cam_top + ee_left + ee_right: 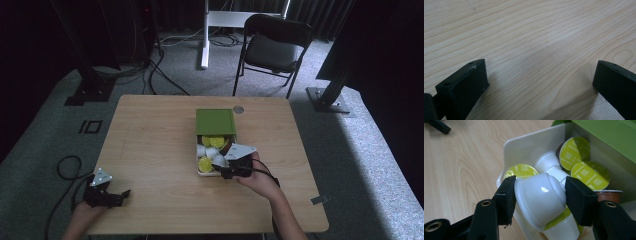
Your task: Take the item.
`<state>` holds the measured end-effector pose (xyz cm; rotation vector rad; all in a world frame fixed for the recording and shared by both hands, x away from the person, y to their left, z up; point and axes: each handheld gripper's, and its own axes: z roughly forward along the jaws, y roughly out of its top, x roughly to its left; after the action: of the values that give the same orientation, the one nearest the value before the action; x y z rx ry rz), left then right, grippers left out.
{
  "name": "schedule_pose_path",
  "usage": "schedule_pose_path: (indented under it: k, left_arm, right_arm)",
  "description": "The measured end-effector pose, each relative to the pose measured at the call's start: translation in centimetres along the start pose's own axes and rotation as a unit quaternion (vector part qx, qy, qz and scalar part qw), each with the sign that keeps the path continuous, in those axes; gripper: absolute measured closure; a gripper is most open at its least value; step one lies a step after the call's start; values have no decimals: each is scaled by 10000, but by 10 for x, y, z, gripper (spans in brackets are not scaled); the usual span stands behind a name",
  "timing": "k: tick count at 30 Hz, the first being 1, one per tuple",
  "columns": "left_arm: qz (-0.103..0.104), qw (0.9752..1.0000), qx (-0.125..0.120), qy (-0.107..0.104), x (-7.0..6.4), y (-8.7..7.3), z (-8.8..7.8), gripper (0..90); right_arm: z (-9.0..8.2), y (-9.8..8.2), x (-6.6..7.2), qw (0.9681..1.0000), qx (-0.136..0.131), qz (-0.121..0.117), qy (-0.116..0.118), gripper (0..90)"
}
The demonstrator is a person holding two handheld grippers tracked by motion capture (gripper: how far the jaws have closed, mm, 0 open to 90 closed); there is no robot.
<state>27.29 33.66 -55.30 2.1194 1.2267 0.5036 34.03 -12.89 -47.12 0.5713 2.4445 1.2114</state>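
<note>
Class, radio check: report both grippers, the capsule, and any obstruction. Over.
Right gripper shut on white capsule, at the tray. Left gripper open over bare table. Other capsules crowd close; green lid overhangs the far end.

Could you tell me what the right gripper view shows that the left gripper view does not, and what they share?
Right gripper view: its jaws closed on a white capsule, held over the white tray of capsules, several with yellow-green foil lids, one brown capsule, and the green sleeve over the tray's far end.

Left gripper view: the left gripper with jaws wide apart and nothing between them.

Both: the light wooden table and a pair of black jaws.
</note>
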Motion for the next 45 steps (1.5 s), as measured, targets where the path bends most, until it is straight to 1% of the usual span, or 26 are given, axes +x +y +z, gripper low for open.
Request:
schedule_pose_path:
  k: [6,11,14,16,18,20,23,24,25,26,28,29,30,31,32,33,34,35,36,38,39,40,41,42,43,45]
  left_arm:
    - [-1,10000,0,0,0,0,0,5]
    - [7,10000,-1,3,0,0,0,5]
    - [2,10000,3,-2,0,0,0,6]
    - [6,10000,5,-2,0,0,0,5]
    - [17,10000,3,3,0,0,0,5]
    - [6,10000,3,0,0,0,0,5]
    - [8,10000,4,1,0,0,0,5]
    - [8,10000,3,1,0,0,0,6]
    - [8,10000,4,0,0,0,0,5]
    - [8,10000,4,0,0,0,0,5]
    - [6,10000,3,0,0,0,0,6]
    - [9,10000,5,1,0,0,0,5]
    - [6,10000,3,1,0,0,0,6]
    - [7,10000,2,1,0,0,0,6]
    - [8,10000,5,1,0,0,0,5]
    - [7,10000,4,0,0,0,0,5]
    - [4,10000,0,0,0,0,0,6]
    - [9,10000,2,2,0,0,0,6]
    - [12,10000,4,2,0,0,0,5]
    - [0,10000,0,0,0,0,0,5]
    - [-1,10000,0,-1,0,0,0,5]
    - [0,10000,0,-1,0,0,0,5]
    - [0,10000,1,-1,0,0,0,6]
    - [3,10000,3,-1,0,0,0,6]
    - [4,10000,3,-1,0,0,0,6]
    - [3,10000,2,-1,0,0,0,5]
  right_arm:
    - [-8,9,0,9999,-136,-42,-35,443]
    - [-18,18,-1,9993,-357,-26,-114,443]
    - [-25,24,-2,9975,-613,-51,-342,444]
    - [-30,28,-3,9954,-792,-54,-533,444]
    - [-34,30,-5,9938,-911,-51,-641,444]
    - [-38,32,-7,9935,-906,-47,-686,444]
    - [-42,32,-11,9921,-928,-17,-849,444]
    - [-44,32,-12,9904,-999,28,-951,444]
    - [-45,32,-13,9884,-1039,42,-1108,444]
    - [-47,31,-14,9853,-1065,31,-1336,445]
    - [-51,30,-18,9810,-1089,99,-1600,445]
    - [-52,29,-20,9796,-1025,106,-1726,445]
    - [-52,28,-23,9788,-941,91,-1815,445]
    - [-52,26,-26,9775,-918,141,-1893,445]
    - [-53,24,-29,9776,-863,202,-1908,444]
    - [-53,21,-32,9764,-795,231,-1994,445]
    - [-53,18,-35,9744,-739,265,-2105,445]
    - [-52,15,-39,9740,-688,342,-2133,445]
    - [-52,11,-42,9717,-636,393,-2242,445]
    - [-51,2,-49,9660,-433,365,-2524,445]
    - [-49,-3,-53,9638,-382,405,-2608,445]
    - [-47,-9,-56,9643,-327,510,-2578,445]
    - [-45,-15,-59,9641,-244,559,-2586,445]
    - [-43,-20,-61,9630,-169,582,-2626,446]
    - [-42,-25,-63,9630,-123,657,-2611,446]
    - [-39,-34,-67,9628,-122,816,-2573,446]
